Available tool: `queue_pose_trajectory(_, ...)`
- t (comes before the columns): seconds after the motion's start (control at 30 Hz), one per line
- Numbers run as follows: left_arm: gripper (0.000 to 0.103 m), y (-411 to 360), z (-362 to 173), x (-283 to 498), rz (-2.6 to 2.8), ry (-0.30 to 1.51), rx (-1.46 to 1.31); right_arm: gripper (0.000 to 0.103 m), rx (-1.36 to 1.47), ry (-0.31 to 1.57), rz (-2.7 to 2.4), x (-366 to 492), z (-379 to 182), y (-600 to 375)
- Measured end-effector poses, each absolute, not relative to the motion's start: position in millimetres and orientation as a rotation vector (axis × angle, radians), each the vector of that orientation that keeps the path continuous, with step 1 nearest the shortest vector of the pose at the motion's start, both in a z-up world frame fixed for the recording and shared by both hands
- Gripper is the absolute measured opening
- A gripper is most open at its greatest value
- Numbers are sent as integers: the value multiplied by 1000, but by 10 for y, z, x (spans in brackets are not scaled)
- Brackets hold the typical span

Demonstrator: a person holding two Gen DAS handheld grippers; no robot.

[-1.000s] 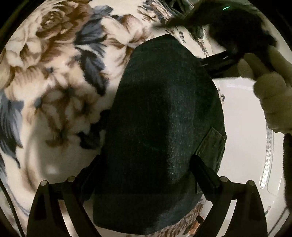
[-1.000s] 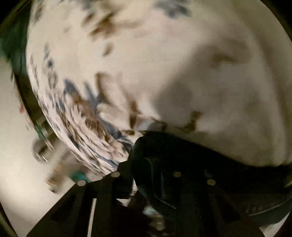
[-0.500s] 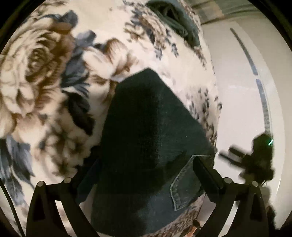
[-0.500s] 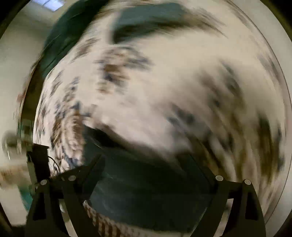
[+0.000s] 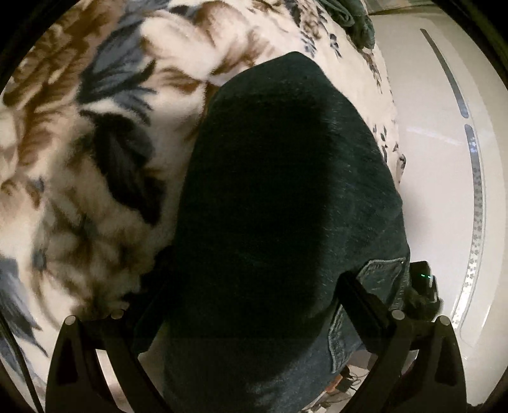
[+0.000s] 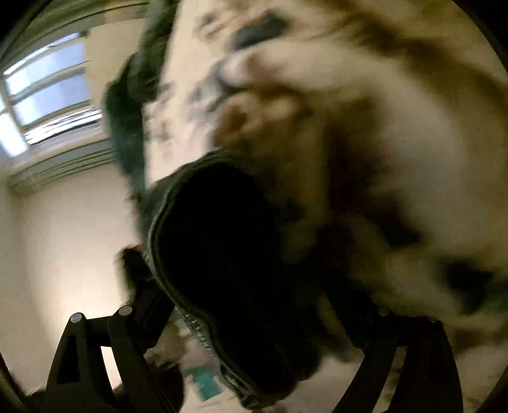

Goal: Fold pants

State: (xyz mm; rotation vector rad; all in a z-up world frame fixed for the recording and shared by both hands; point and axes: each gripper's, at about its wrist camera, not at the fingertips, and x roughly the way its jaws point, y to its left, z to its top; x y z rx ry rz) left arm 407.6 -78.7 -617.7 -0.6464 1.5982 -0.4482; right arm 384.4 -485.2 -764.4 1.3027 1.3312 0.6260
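Note:
Dark blue denim pants (image 5: 279, 203) lie folded on a floral fleece blanket (image 5: 95, 159). My left gripper (image 5: 254, 305) stands wide open, its jaws either side of the pants' near end, with a back pocket (image 5: 377, 279) beside the right finger (image 5: 362, 301). The right gripper's body shows past that pocket at the blanket's edge. In the blurred right wrist view, my right gripper (image 6: 241, 305) is open around the seamed edge of the pants (image 6: 222, 254), with the blanket (image 6: 381, 127) behind.
A second dark green garment (image 5: 355, 19) lies at the far edge of the blanket. White floor (image 5: 438, 190) runs along the right. A window (image 6: 41, 92) and pale wall show in the right wrist view.
My left gripper has moved closer over the pants. My right gripper has swung fast from the far end round to the pants' pocket side; its view has turned toward the window.

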Motion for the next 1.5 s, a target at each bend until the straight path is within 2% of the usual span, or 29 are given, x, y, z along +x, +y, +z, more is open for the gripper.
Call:
queue_pose_trajectory(0.1,103,-806,-6203,4071,-485,1599,-647,90,1064,1410,613,3898,-7560,-4640)
queue_pose_trajectory(0.2,99,-816,-6225,4075,-517,1575,-662,90,1026,1489,550,3937,-7801,-4524)
queue_pose_trajectory(0.27,89,-853,-6157,4061,-558,1535,-648,91,1036,1482,557,3997,-7814,-4462)
queue_pose_trajectory(0.3,79,-857,-6111,4046,-569,1522,-630,89,1043,1472,559,4011,-7800,-4435)
queue_pose_trajectory(0.4,58,-783,-5959,4032,-594,1497,-634,60,1038,1469,482,4051,-7693,-4338)
queue_pose_trajectory(0.5,51,-736,-5765,4041,-631,1490,-648,44,1004,1462,436,4051,-7487,-4270)
queue_pose_trajectory(0.67,50,-757,-5286,4231,-686,1436,-629,41,998,1397,427,4113,-7035,-4212)
queue_pose_trajectory(0.8,50,-911,-4993,4870,-702,1384,-602,40,1016,1311,441,4395,-6616,-4210)
queue_pose_trajectory(0.9,51,-1005,-4783,5436,-713,1351,-570,40,1021,1257,464,4934,-6364,-4254)
queue_pose_trajectory(1.1,51,-1106,-4490,7101,-714,1251,-510,40,967,1155,503,6432,-5994,-4390)
queue_pose_trajectory(1.3,51,-1152,-4677,8607,-677,1217,-492,40,889,1123,523,8254,-5875,-4424)
queue_pose_trajectory(1.5,54,-1002,-5517,9418,-573,1352,-557,40,839,1198,498,9519,-6235,-4412)
